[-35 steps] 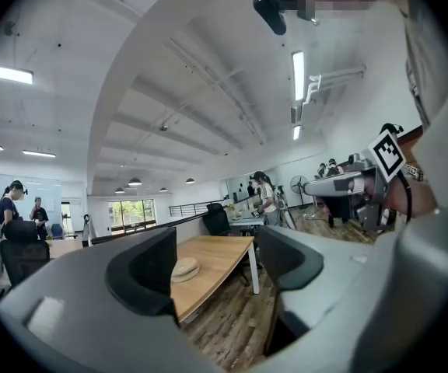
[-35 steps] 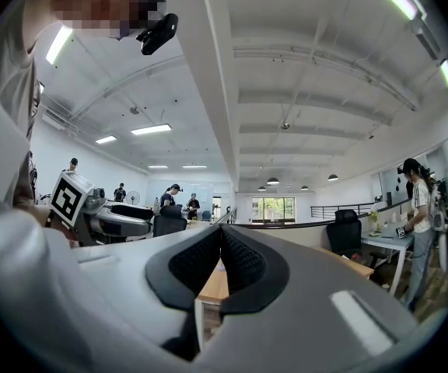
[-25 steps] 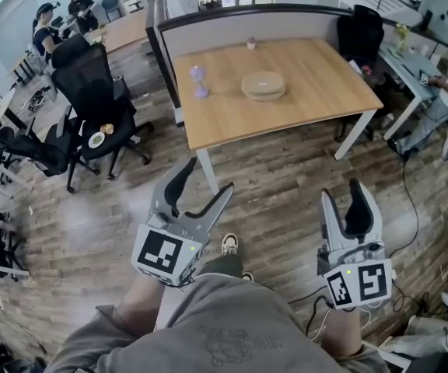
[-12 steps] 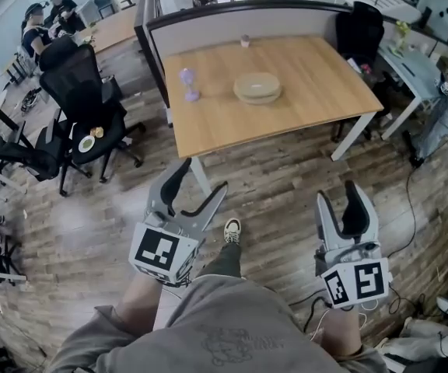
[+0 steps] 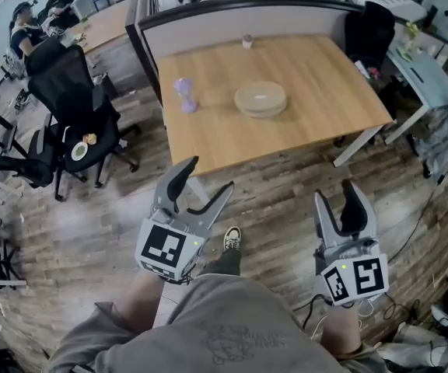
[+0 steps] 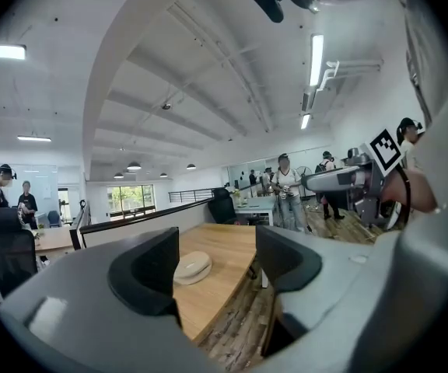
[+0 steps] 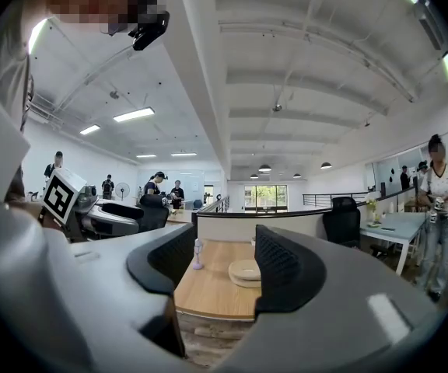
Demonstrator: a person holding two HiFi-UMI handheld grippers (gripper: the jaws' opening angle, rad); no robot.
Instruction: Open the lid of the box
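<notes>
place: open office | cues: desk [image 5: 329, 92]; partition [image 5: 247, 26]; swivel chairs [image 5: 70, 84]

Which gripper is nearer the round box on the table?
Left. The left gripper is short of the table, slightly left of the round box; the right gripper sits farther back, to its right.

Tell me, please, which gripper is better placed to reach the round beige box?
Right, marginally: the right gripper is open with the round beige box framed whole between its jaws; the left gripper, also open, sees it at one jaw's edge. Both are far from the wooden table.
</notes>
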